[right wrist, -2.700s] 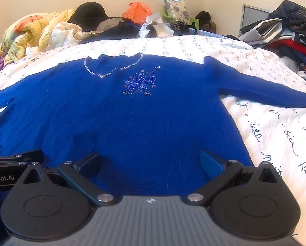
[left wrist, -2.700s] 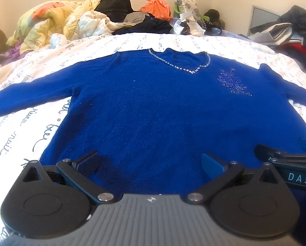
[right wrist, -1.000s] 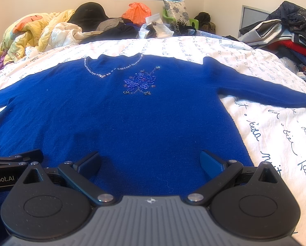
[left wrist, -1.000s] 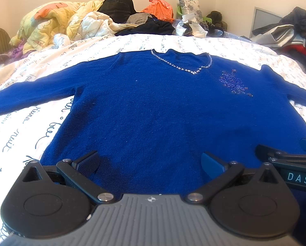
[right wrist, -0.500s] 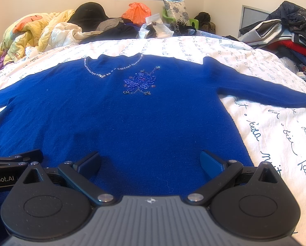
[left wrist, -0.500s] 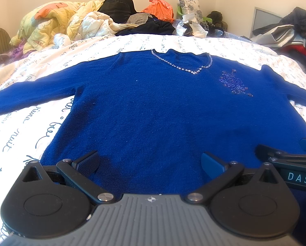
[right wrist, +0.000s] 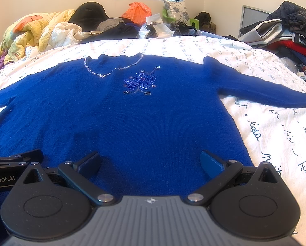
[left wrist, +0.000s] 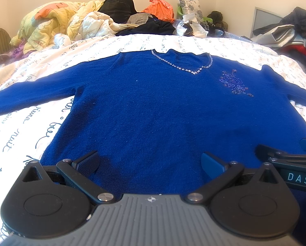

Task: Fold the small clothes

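Right in front of your left gripper and right gripper, both spread wide, the blue sweater lies flat on the bed. You look ready to start folding, so pinch its bottom edge next.

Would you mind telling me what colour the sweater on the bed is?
The sweater is royal blue, with a silvery beaded neckline; clearest in the right wrist view.

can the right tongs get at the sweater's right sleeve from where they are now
Probably yes. The right tongs are open and empty over the hem of the sweater, and the sleeve lies flat on the bedspread with nothing on it or in between.
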Motion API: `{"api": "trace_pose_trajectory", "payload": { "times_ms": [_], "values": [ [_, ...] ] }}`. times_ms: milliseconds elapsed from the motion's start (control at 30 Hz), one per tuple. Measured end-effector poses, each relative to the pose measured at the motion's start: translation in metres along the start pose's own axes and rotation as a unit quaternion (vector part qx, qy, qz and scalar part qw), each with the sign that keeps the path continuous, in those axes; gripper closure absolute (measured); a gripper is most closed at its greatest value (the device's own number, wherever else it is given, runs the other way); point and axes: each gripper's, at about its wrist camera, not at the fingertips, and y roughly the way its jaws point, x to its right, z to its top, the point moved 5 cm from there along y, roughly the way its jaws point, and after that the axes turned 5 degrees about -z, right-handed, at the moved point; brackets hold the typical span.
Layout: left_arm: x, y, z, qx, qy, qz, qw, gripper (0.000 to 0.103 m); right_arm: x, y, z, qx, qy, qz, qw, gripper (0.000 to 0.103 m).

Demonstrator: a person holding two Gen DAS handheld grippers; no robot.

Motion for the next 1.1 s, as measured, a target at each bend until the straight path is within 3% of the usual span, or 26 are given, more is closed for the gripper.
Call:
{"api": "trace_pose_trajectory", "payload": {
  "times_ms": [433, 533, 600, 733, 833, 967, 1033, 1100],
  "values": [
    [-0.001, 0.001, 0.0, 0.0, 0.0, 0.001, 1.0, 0.0, 0.001, -0.001, 0.002, -0.002, -0.001, 0.001, 1.0, 0.0],
    [-0.001, 0.001, 0.0, 0.0, 0.0, 0.001, 1.0, 0.0, 0.01, -0.002, 0.015, -0.036, -0.009, 0.042, 0.998, 0.0],
    [-0.001, 0.001, 0.0, 0.0, 0.001, 0.0, 1.0, 0.0, 0.026, -0.01, 0.026, -0.023, 0.043, 0.092, 0.995, 0.0],
    [-0.001, 0.001, 0.0, 0.0, 0.001, 0.0, 1.0, 0.0, 0.103, -0.036, 0.056, 0.086, 0.17, 0.169, 0.967, 0.0],
    [-0.001, 0.001, 0.0, 0.0, 0.001, 0.0, 1.0, 0.0, 0.175, -0.028, 0.072, 0.117, 0.223, 0.142, 0.957, 0.0],
    [-0.001, 0.001, 0.0, 0.0, 0.001, 0.0, 1.0, 0.0, 0.292, -0.001, 0.074, 0.127, 0.307, 0.055, 0.942, 0.0],
    [-0.001, 0.001, 0.0, 0.0, 0.001, 0.0, 1.0, 0.0, 0.357, 0.021, 0.064, 0.106, 0.388, 0.032, 0.915, 0.0],
    [-0.001, 0.001, 0.0, 0.0, 0.001, 0.0, 1.0, 0.0, 0.421, 0.042, 0.045, 0.074, 0.497, 0.03, 0.864, 0.0]
  ]
}}
